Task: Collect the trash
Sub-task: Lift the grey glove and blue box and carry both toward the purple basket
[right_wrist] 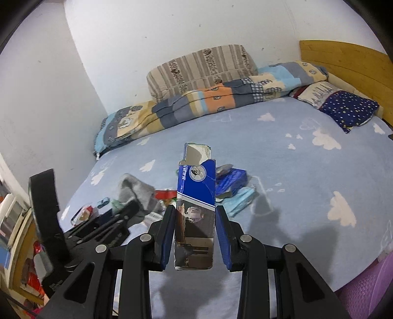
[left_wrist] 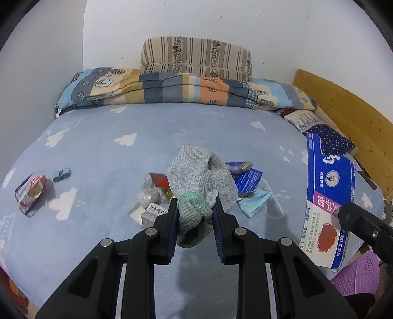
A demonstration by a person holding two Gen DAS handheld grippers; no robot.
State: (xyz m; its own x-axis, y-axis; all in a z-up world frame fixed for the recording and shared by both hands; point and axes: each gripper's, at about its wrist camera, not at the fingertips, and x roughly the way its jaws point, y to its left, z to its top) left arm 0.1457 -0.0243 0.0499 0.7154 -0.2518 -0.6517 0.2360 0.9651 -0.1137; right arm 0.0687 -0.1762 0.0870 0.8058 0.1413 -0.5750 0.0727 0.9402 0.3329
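White walls (left_wrist: 172, 19), cloud-print bed (left_wrist: 103, 152), wooden headboard (left_wrist: 348, 112)

On the long blue and white toothpaste box (left_wrist: 326, 196) I can read large white characters "护银" on a pink band, with smaller Chinese print beside a red patch that I can't make out. A small box (left_wrist: 153, 212) on the bed carries a barcode, digits too small to read.

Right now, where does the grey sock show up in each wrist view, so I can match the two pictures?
Left wrist view: the grey sock is at centre, pinched at its green cuff between the left gripper's fingers, hanging above the bed.
Right wrist view: the grey sock is left of centre, beside the blue carton that the right gripper holds.
Shared landmark: the striped cushion against the wall.
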